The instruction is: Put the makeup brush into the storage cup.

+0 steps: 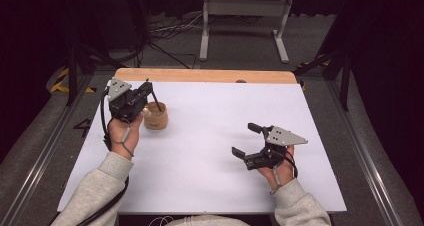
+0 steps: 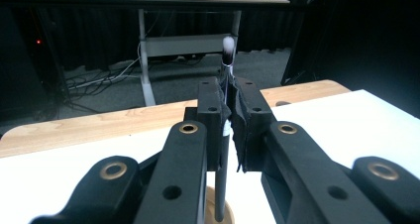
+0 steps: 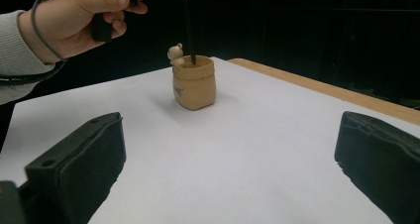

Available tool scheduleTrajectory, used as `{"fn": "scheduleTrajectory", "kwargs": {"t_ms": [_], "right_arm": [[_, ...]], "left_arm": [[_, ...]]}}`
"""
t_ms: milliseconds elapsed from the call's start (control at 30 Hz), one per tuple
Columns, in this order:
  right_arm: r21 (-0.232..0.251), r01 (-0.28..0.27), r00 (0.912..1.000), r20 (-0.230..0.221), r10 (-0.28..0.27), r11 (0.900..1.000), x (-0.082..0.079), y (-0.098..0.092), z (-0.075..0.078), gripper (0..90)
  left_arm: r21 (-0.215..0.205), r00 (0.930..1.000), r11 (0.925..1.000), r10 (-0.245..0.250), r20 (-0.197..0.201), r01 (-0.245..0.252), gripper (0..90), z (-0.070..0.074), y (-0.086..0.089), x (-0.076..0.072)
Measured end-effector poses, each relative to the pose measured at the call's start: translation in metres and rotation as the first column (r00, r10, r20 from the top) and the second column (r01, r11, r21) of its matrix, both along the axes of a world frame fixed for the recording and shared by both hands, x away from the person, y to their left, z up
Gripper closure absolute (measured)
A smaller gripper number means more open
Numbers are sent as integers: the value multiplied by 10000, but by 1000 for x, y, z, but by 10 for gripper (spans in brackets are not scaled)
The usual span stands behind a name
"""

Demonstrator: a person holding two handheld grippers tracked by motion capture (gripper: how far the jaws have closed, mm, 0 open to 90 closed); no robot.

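My left gripper [image 1: 141,92], upper left of the high view, clamps a brush [image 2: 224,135] whose handle tip dips into the pot [image 1: 156,116]; release is left, I judge. My right gripper [image 1: 248,138] idles wide. The left gripper view shows the bristles up; the right gripper view shows a figurine [image 3: 175,52] on the rim.
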State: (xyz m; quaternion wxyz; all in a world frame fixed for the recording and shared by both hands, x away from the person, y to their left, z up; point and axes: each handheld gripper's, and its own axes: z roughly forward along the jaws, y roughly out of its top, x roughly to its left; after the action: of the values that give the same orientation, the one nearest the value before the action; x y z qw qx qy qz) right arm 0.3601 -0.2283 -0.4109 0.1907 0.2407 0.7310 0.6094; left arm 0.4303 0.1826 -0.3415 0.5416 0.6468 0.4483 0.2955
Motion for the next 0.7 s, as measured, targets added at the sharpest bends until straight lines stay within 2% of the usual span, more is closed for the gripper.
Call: {"fn": "scheduleTrajectory", "kwargs": {"t_ms": [500,700], "right_arm": [[172,-97,9999,-73,98,9998,0,0,0,0],[189,-113,9999,-106,115,9998,0,0,0,0]], "left_arm": [[133,9985,9999,-98,-541,105,831,-13,-1,6],[279,9982,9995,-122,-588,139,830,-16,-2,7]]}}
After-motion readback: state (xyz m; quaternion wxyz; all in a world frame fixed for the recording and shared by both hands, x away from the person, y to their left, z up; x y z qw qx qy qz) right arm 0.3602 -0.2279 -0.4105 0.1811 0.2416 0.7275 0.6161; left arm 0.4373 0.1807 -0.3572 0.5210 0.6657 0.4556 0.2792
